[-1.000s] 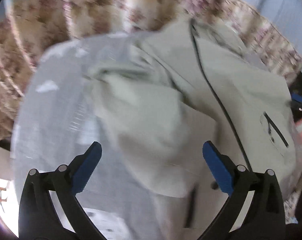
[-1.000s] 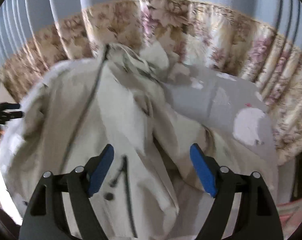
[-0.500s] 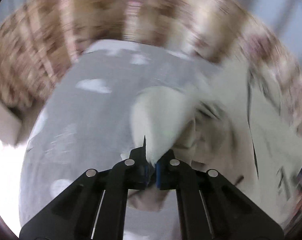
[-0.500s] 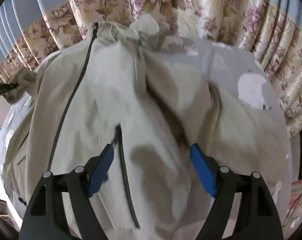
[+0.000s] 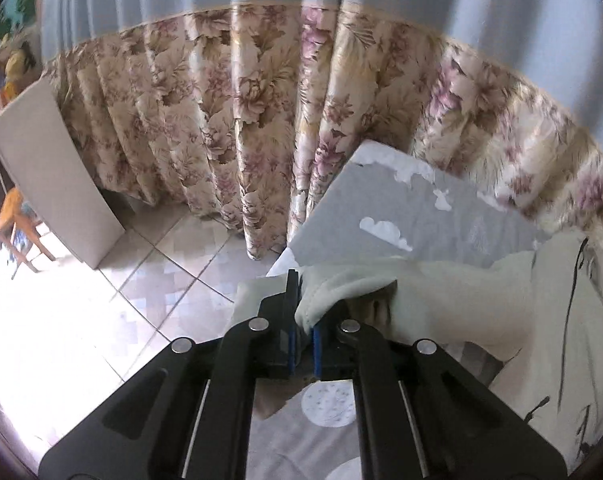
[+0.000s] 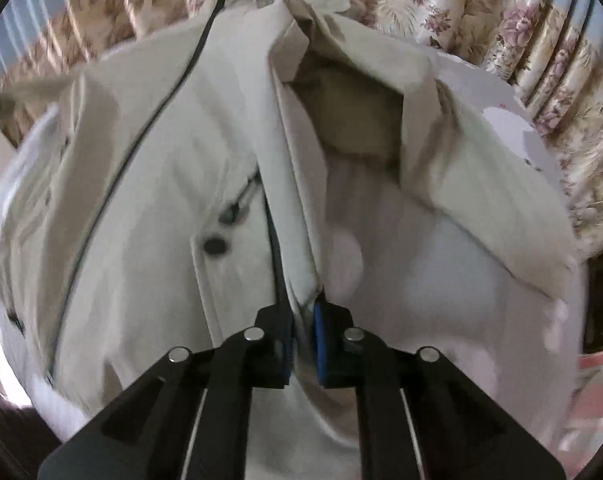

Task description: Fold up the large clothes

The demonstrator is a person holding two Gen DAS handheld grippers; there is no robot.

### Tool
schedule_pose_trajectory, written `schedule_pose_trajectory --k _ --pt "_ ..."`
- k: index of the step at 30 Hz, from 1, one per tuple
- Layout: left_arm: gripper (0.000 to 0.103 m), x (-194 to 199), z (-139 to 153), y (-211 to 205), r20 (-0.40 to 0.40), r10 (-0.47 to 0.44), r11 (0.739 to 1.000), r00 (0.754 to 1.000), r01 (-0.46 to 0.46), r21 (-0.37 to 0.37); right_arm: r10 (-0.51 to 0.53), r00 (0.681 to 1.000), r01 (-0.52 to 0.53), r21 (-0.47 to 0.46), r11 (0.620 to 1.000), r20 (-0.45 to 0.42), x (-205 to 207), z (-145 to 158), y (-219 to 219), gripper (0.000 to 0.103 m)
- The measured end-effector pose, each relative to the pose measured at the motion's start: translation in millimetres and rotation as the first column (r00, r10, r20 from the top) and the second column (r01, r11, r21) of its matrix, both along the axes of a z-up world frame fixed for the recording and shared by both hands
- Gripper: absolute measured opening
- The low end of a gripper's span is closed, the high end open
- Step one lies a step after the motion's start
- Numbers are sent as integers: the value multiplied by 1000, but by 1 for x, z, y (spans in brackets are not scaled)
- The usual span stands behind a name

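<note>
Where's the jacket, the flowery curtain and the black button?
jacket [image 6: 149, 184]: right wrist view, on the front panel left of the open edge.
flowery curtain [image 5: 261, 120]: left wrist view, on a middle pleat.
black button [image 6: 214, 245]: right wrist view, on the button's centre.

jacket: pale cream woven cloth, looking matt and softly creased, with a dark zip running down it
table cover: grey cloth, lying smooth and matt, showing white cloud prints
curtain: flowered fabric, giving off a faint satin sheen along its folds
floor: glazed tiles, shining glossy in the daylight
left gripper: matt black plastic arms, carrying blue pads and bright metal pins
board: leaning by the curtain, looking flat, pale and matt
</note>
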State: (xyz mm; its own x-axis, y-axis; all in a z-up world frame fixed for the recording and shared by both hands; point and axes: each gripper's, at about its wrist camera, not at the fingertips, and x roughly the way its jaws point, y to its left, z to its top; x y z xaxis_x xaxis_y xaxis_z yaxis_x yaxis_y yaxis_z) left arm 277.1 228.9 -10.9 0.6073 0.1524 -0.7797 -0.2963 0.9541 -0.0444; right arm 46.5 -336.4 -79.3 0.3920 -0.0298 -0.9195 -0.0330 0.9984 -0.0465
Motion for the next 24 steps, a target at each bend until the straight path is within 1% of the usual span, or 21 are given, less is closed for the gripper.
schedule_pose_trajectory --k 1,2,3,4,5,6,8,9,11,12,14,15,16,17,18,19,20,21,22,23,24 --pt "5 1 -2 -7 -24 -13 998 1000 14 56 8 1000 -8 0 1000 -20 -4 -1 0 10" --pt "5 4 -5 -17 -43 -24 994 999 28 106 10 1000 -10 19 1000 5 -8 7 -6 13" --pt "5 5 -7 -28 -56 -33 988 998 42 150 -7 1000 5 69 998 30 -12 13 -14 20" --pt "5 5 -5 -36 -57 -46 984 997 55 168 -45 997 36 140 990 60 -14 23 -28 28" --pt "5 5 -3 -44 -53 -63 982 997 71 174 -100 990 77 208 975 101 -18 35 -46 56" --pt "5 3 3 -55 -40 -88 982 995 93 164 -188 969 142 259 955 163 -23 49 -72 74" --pt "6 -1 16 -74 -9 -132 979 991 132 156 -321 925 261 276 925 204 -26 60 -111 76" --pt "7 -2 28 -92 17 -169 974 986 164 158 -420 883 356 283 891 211 -25 60 -138 76" --pt "9 -3 44 -128 49 -247 959 968 238 153 -547 814 458 361 812 197 -23 52 -177 76" --pt "9 -3 54 -152 67 -304 946 950 293 141 -623 762 518 413 750 176 -25 43 -197 76" --pt "9 -1 64 -194 90 -399 914 912 389 111 -707 693 585 463 666 140 -29 26 -218 76" --pt "9 3 68 -227 93 -474 880 876 467 86 -738 661 612 473 634 133 -31 18 -224 76" --pt "9 6 68 -248 92 -514 858 853 510 66 -755 644 631 470 617 127 -31 12 -228 76" --pt "9 10 67 -275 86 -561 828 823 560 40 -766 631 650 454 609 125 -29 8 -230 76" --pt "9 17 64 -309 78 -614 789 786 615 11 -773 622 658 452 603 125 -29 2 -234 76" --pt "9 21 59 -334 70 -642 765 763 644 0 -774 621 652 468 596 121 -28 -2 -238 76" --pt "9 27 52 -358 58 -665 745 745 666 -10 -771 627 637 495 591 113 -27 -5 -238 76" --pt "11 37 39 -392 32 -695 717 718 696 -42 -760 642 619 519 590 98 -21 -9 -240 76" --pt "18 44 25 -414 -1 -721 691 693 720 -63 -751 655 619 511 597 84 -14 -13 -239 76" --pt "24 50 10 -437 -49 -749 662 660 745 -82 -749 658 627 491 605 81 -9 -19 -244 78" --pt "35 57 -5 -456 -103 -768 640 632 762 -98 -745 663 638 463 615 78 0 -25 -242 78"
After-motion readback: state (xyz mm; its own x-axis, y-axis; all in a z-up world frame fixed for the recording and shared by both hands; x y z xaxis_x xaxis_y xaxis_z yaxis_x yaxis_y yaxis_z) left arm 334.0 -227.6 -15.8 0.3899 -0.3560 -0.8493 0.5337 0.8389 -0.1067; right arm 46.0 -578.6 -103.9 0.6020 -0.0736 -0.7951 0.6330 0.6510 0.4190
